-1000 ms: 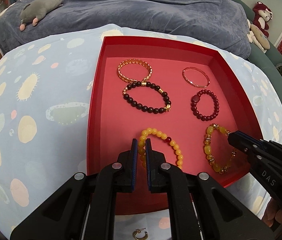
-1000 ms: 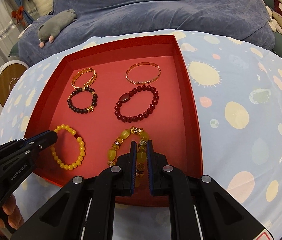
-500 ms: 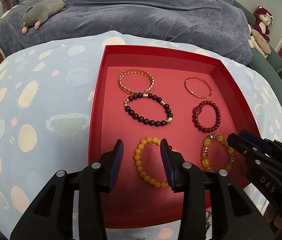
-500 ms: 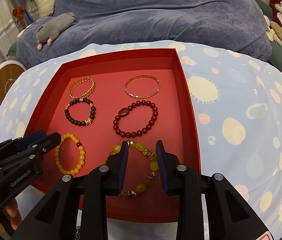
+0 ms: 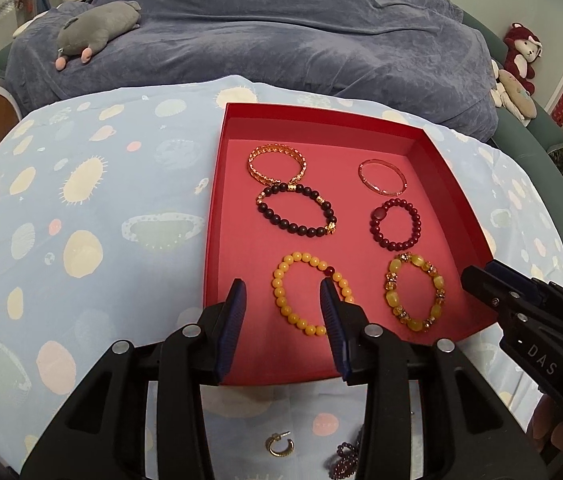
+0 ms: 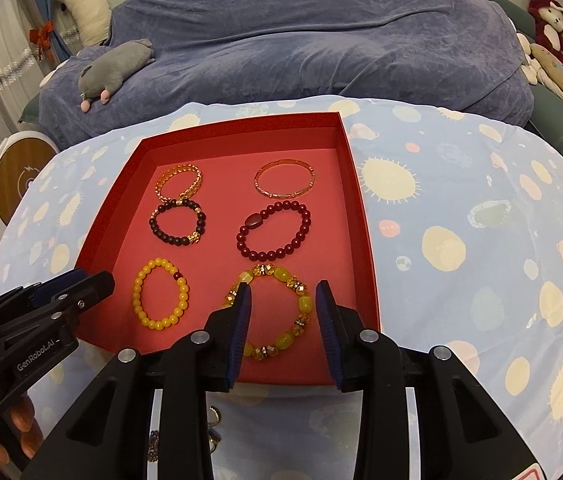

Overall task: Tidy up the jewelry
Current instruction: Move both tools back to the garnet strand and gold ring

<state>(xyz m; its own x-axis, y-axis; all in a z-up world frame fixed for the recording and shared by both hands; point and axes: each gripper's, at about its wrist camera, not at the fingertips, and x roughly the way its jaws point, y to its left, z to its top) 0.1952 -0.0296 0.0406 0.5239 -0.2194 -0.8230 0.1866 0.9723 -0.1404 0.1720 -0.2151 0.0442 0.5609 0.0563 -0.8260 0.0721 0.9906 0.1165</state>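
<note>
Left wrist view: yellow bracelet [image 5: 308, 293] flat in red tray [image 5: 217, 184], near-left corner, released since a second ago. Left gripper [image 5: 284, 307] drawn back, jaws now wide apart, holding nothing. Right wrist view: amber bracelet [image 6: 271, 312] likewise let go, lying in near-right corner. Right gripper [image 6: 284, 307] pulled back too, jaws spread and empty. Four other bracelets unmoved farther in. Outside tray, on the patterned cloth [image 5: 81, 208]: gold earring [image 5: 279, 445].

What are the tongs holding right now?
Nothing. The left tongs and right tongs are both open, and the bracelets lie loose in the red tray.
</note>
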